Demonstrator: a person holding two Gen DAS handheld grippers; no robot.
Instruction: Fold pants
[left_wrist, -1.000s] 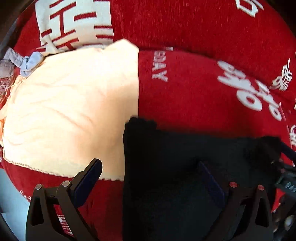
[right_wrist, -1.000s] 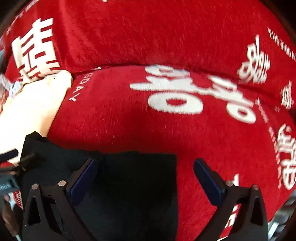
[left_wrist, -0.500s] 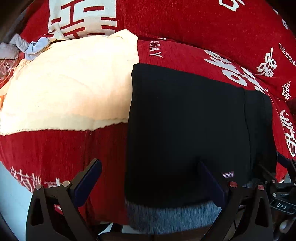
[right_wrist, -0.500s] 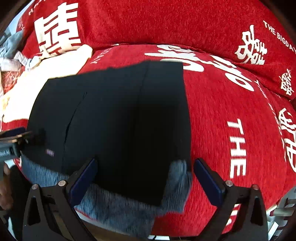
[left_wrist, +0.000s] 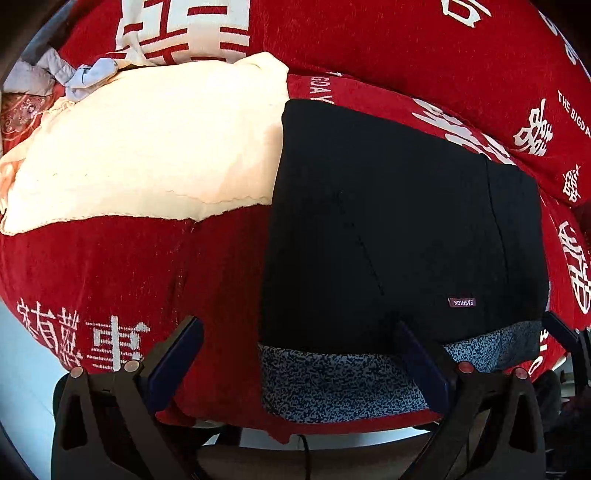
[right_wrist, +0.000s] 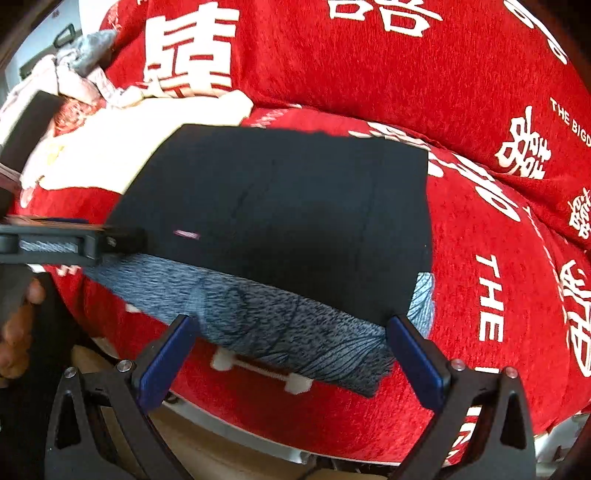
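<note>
Left wrist view: the folded black fabric pants (left_wrist: 399, 221) lie flat on the red plush sofa cover with white lettering (left_wrist: 110, 288), filling the frame from centre out toward three o'clock. Their mottled grey knit waistband (left_wrist: 332, 376) hangs over the seat's front edge at six o'clock. A cream cloth with a scalloped hem (left_wrist: 147, 155) lies at ten o'clock, its right edge touching the pants. The left gripper (left_wrist: 303, 354) hangs over the front edge with its jaws spread wide, holding nothing; its right finger (left_wrist: 421, 365) overlaps the waistband.

Right wrist view: the pants sit at centre, the waistband drooping toward six o'clock. The right gripper (right_wrist: 295, 347) is likewise spread and empty, its fingers straddling the waistband. At nine o'clock the left gripper enters side-on, with a hand (right_wrist: 18, 325) behind it.

The pants look soft, light and limp, likely to sag wherever unsupported. The thick waistband, or a doubled corner of the fold, seems the firmest place to pinch, one gripper at each end.
</note>
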